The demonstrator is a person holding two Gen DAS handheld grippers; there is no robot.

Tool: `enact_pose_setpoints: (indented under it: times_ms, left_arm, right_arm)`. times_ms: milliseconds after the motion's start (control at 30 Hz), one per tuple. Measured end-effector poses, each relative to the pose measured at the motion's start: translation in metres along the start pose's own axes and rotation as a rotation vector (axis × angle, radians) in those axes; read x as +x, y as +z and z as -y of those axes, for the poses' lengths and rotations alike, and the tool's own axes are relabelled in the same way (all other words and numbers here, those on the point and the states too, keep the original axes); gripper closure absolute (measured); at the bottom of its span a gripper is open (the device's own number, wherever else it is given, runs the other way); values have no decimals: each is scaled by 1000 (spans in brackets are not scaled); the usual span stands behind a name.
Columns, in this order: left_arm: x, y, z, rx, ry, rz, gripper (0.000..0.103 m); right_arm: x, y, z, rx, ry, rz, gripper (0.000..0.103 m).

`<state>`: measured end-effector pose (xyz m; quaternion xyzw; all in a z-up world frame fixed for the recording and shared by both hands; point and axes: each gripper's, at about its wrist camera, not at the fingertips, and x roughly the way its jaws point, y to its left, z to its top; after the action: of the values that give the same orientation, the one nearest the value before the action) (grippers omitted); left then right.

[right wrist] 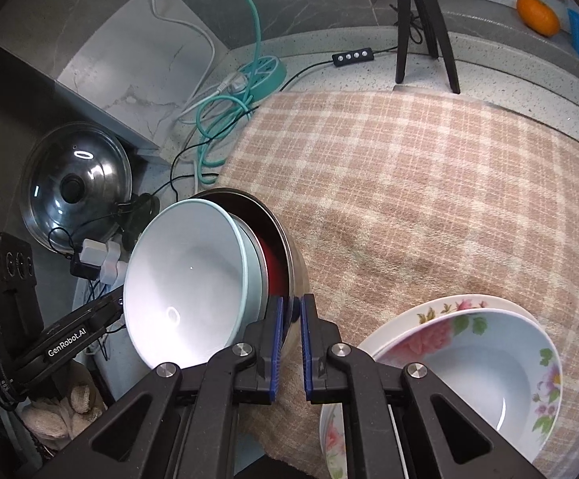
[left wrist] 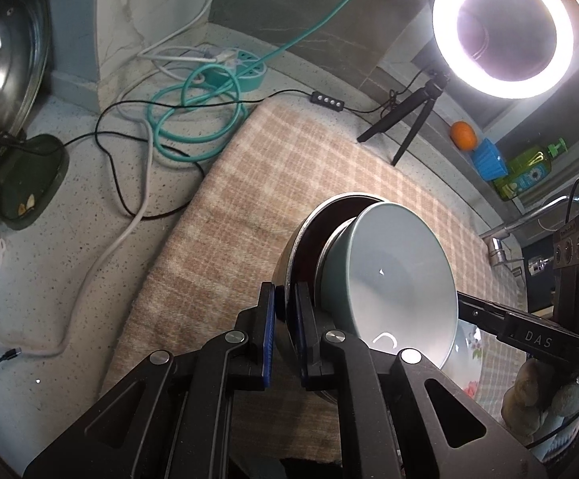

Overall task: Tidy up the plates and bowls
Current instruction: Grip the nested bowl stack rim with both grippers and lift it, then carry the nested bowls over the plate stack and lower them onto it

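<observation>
Both my left gripper and right gripper are clamped on the steel bowl rim; the loose blue bowl inside could slide out if I tilt.

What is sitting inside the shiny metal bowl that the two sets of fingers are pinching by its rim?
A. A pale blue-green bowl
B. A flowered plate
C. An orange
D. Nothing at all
A: a pale blue-green bowl rests tilted inside the metal bowl, while the flowered plates lie apart on the checked cloth and the orange sits far back on the ledge.
</observation>
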<state>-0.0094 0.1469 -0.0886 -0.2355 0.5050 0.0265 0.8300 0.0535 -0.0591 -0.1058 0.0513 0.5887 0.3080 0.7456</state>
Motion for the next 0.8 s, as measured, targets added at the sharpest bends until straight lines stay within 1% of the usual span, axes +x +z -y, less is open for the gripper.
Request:
enact_pose_setpoints:
  times_ms: [433, 600, 800]
  left_arm:
    - [-8, 5, 50, 101, -73, 9, 95]
    - [-6, 2, 74, 150, -102, -4, 95]
    - [4, -4, 102, 211, -131, -38, 95]
  right_arm:
    - [-58, -14, 24, 47, -29, 78, 95]
    - [-78, -24, 42, 84, -45, 106, 95]
    - [-97, -39, 66, 141, -67, 134, 95]
